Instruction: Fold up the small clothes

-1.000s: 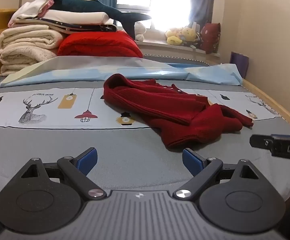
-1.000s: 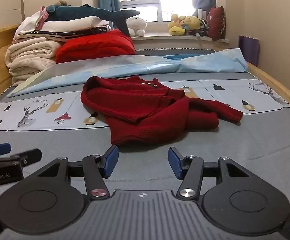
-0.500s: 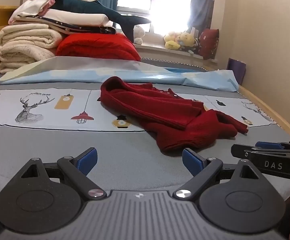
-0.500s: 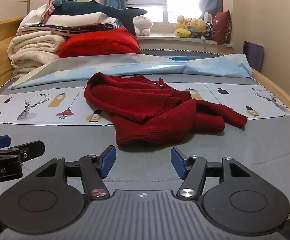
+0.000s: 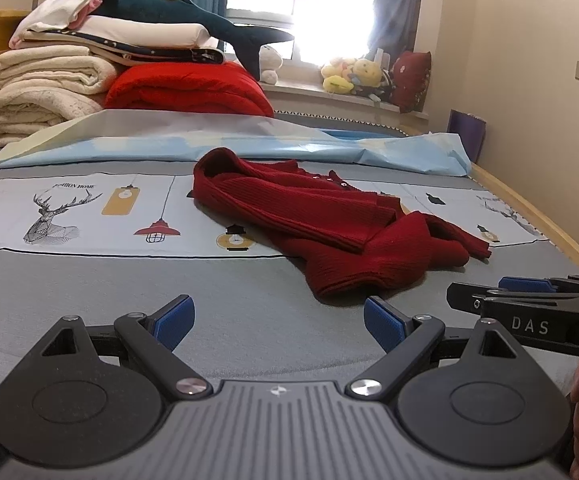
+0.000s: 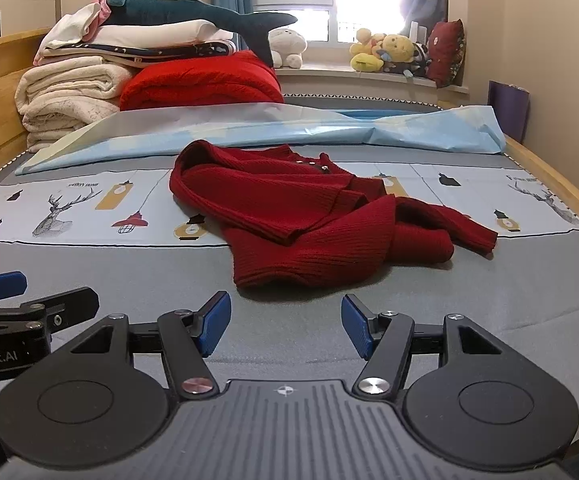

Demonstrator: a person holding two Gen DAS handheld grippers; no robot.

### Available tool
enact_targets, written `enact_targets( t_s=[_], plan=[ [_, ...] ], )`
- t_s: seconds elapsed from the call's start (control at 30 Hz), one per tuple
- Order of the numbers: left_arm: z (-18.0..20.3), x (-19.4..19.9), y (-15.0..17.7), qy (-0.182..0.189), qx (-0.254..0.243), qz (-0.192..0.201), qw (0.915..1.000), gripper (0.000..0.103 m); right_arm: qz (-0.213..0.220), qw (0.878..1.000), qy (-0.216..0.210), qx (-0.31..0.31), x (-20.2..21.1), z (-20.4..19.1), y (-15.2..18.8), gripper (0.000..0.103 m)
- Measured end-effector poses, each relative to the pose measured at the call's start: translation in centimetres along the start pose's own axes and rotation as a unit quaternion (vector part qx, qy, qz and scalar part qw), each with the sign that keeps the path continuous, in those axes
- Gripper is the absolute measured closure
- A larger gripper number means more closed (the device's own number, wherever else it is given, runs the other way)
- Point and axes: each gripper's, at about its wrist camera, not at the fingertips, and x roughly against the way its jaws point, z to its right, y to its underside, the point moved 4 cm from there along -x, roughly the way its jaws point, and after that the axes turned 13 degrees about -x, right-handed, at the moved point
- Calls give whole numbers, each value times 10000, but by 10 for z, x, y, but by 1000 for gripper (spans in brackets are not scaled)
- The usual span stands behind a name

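Red knit, crumpled rather than flat: the small sweater (image 6: 313, 216) lies on the bed (image 6: 529, 300), partly on the printed deer-and-lantern strip and partly on the plain grey cover nearer the cameras. One sleeve trails off to its right and the body is doubled over itself, so no fold has been started.

Both tools sit just short of the sweater's near hem. The right gripper (image 6: 285, 326) has its blue pads spread wide with nothing between them; the left gripper (image 5: 279, 322) is equally wide and empty, a little to the left of the hem.

Several things could go wrong from here, as I judge it:
- Pinching the heaped middle would catch several layers at once, because the body is folded on itself, and lifting would drag the whole bundle.
- Pads pushed low into the grey cover could grab the bedding along with the hem.
- The loose knit may stretch or slip if only an edge is held.
- The trailing sleeve could stay tucked under and spoil the fold unless it is spread first.
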Motion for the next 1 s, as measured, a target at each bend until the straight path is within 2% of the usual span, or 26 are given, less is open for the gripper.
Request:
enact_targets(
  t_s=[1.0],
  plan=[
    [2,-3,1,-16,-38,9,10000,9,2,10000,-13,47,-1,-2,1,40]
  ],
)
